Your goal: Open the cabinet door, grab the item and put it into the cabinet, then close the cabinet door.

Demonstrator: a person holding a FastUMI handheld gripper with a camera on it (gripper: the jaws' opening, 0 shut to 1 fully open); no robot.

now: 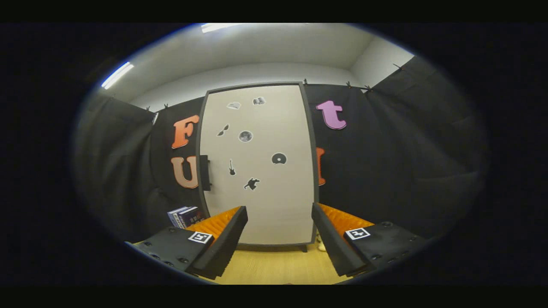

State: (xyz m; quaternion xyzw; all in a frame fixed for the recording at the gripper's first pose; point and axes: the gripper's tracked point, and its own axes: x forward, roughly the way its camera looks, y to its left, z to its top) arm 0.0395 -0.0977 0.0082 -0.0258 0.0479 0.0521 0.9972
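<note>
Gripper (279,239) with its 2 fingers spread wide and holding nothing, above the wooden tabletop (278,267). The cabinet (258,164) stands upright at the tabletop's far edge, beyond the fingers, its pale door (274,201) closed and a dark handle (205,172) on its left side. A boxed item (185,215) lies beside the cabinet's lower left corner, just beyond the left finger.

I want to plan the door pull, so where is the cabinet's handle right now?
In the gripper view, the dark handle sits on the left edge of the closed cabinet door, above the books and beyond the open hand-held gripper.

I'm seeing my gripper (279,222) showing ribbed pads (216,222), square tags (200,237) (black-and-white) and round screw heads (386,223); fingers standing apart.
</note>
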